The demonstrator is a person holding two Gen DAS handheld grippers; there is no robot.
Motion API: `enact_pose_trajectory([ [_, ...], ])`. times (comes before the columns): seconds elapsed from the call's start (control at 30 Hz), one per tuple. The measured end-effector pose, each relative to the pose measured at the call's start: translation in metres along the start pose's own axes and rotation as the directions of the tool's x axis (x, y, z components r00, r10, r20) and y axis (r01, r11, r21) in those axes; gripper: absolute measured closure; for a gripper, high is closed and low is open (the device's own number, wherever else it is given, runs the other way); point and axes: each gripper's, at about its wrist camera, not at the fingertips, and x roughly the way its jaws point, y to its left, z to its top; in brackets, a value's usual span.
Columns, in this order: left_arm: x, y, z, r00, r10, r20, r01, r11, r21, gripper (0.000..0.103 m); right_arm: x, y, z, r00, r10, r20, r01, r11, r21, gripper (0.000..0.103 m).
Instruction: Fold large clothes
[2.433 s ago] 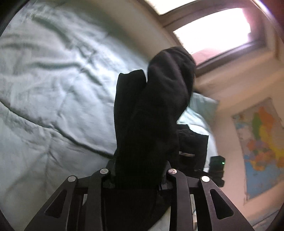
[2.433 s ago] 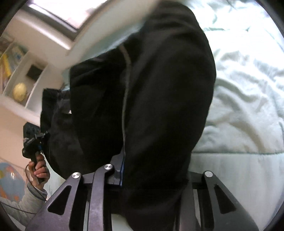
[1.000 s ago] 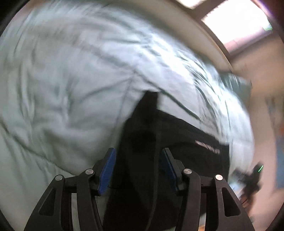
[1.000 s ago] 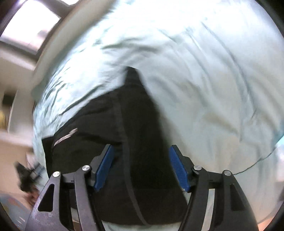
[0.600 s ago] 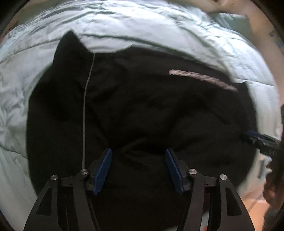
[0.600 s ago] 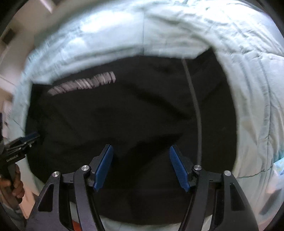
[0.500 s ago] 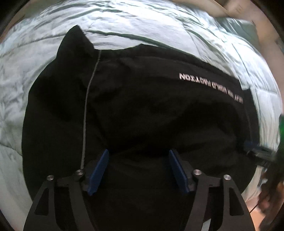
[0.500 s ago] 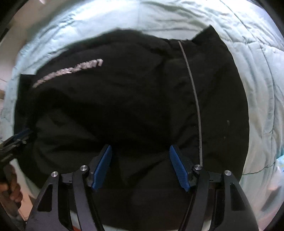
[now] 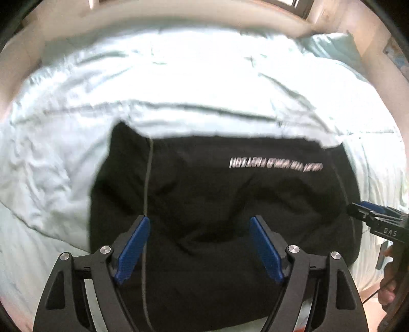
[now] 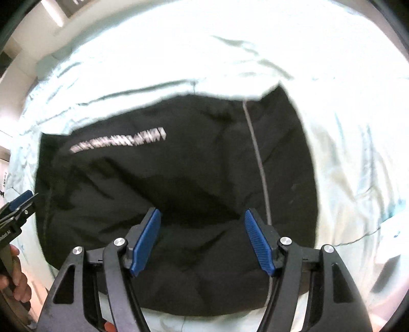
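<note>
A black garment (image 9: 217, 204) with a line of white lettering (image 9: 276, 163) and a thin pale seam stripe lies folded on the pale green bed; it also shows in the right wrist view (image 10: 179, 194). My left gripper (image 9: 199, 224) is open and empty, held above the garment's near half. My right gripper (image 10: 202, 217) is open and empty, also above the near half. The right gripper shows at the garment's right edge in the left wrist view (image 9: 370, 219); the left gripper shows at its left edge in the right wrist view (image 10: 18, 206).
A pale green quilt (image 9: 179, 84) covers the bed (image 10: 345, 127) all around the garment. A green pillow (image 9: 334, 46) lies at the far right by the wall. A pale headboard or sill (image 9: 179, 15) runs along the far side.
Both grippers let go of the garment, which now lies on the bed. Since half a second ago both have pulled back and up, so the garment looks smaller.
</note>
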Motion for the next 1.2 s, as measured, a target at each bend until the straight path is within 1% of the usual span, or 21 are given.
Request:
enact_pose_trajectory([
  [0.07, -0.024, -0.001, 0.006, 0.999, 0.004, 0.043, -0.004, 1.0, -0.002, 0.021, -0.023, 0.005, 0.006, 0.999, -0.004, 0.041, 0.004, 1.0, -0.01, 0.032],
  [0.13, -0.042, -0.009, 0.014, 0.996, 0.008, 0.089, -0.008, 1.0, -0.001, 0.021, -0.043, 0.008, 0.011, 0.997, -0.004, 0.081, 0.005, 1.0, -0.015, 0.032],
  [0.27, -0.079, -0.024, 0.029, 0.984, 0.009, 0.178, -0.01, 1.0, 0.006, 0.021, -0.082, 0.022, 0.02, 0.988, 0.008, 0.153, -0.005, 1.0, -0.019, 0.032],
  [0.33, -0.094, -0.029, 0.036, 0.978, 0.011, 0.208, -0.013, 1.0, 0.009, 0.021, -0.101, 0.024, 0.02, 0.984, 0.005, 0.179, 0.001, 0.999, -0.034, 0.032],
  [0.4, -0.112, -0.031, 0.04, 0.972, 0.009, 0.235, -0.012, 1.0, 0.01, 0.021, -0.122, 0.029, 0.021, 0.978, -0.014, 0.208, 0.025, 0.998, -0.05, 0.032],
  [0.47, -0.126, -0.03, 0.041, 0.965, 0.006, 0.263, -0.008, 1.0, 0.006, 0.021, -0.134, 0.034, 0.02, 0.972, -0.036, 0.231, 0.05, 0.997, -0.056, 0.03],
  [0.57, -0.145, -0.032, 0.043, 0.955, 0.01, 0.297, -0.01, 1.0, -0.003, 0.021, -0.153, 0.039, 0.021, 0.965, -0.048, 0.26, 0.066, 0.996, -0.06, 0.029],
  [0.63, -0.152, -0.033, 0.042, 0.952, 0.007, 0.306, -0.004, 1.0, -0.01, 0.021, -0.163, 0.044, 0.02, 0.96, -0.052, 0.274, 0.075, 0.995, -0.072, 0.029],
  [0.73, -0.16, -0.034, 0.039, 0.95, -0.002, 0.313, 0.008, 1.0, -0.018, 0.021, -0.167, 0.051, 0.018, 0.958, -0.068, 0.278, 0.097, 0.991, -0.092, 0.028],
  [0.8, -0.163, -0.034, 0.036, 0.947, 0.013, 0.322, -0.004, 1.0, -0.029, 0.021, -0.166, 0.057, 0.017, 0.962, -0.057, 0.266, 0.088, 0.99, -0.106, 0.027],
  [0.93, -0.165, -0.034, 0.032, 0.947, 0.015, 0.321, -0.007, 1.0, -0.027, 0.021, -0.155, 0.066, 0.014, 0.967, -0.054, 0.248, 0.086, 0.989, -0.121, 0.027],
  [1.0, -0.163, -0.033, 0.031, 0.948, 0.024, 0.317, -0.016, 0.999, -0.03, 0.021, -0.151, 0.069, 0.013, 0.969, -0.054, 0.242, 0.087, 0.988, -0.127, 0.027],
  [1.1, -0.159, -0.03, 0.029, 0.951, 0.063, 0.303, -0.046, 0.997, -0.063, 0.021, -0.147, 0.072, 0.012, 0.971, -0.056, 0.23, 0.088, 0.987, -0.131, 0.027],
  [1.2, -0.153, -0.025, 0.029, 0.956, 0.072, 0.286, -0.049, 0.995, -0.088, 0.021, -0.143, 0.071, 0.011, 0.974, -0.057, 0.219, 0.087, 0.987, -0.132, 0.027],
])
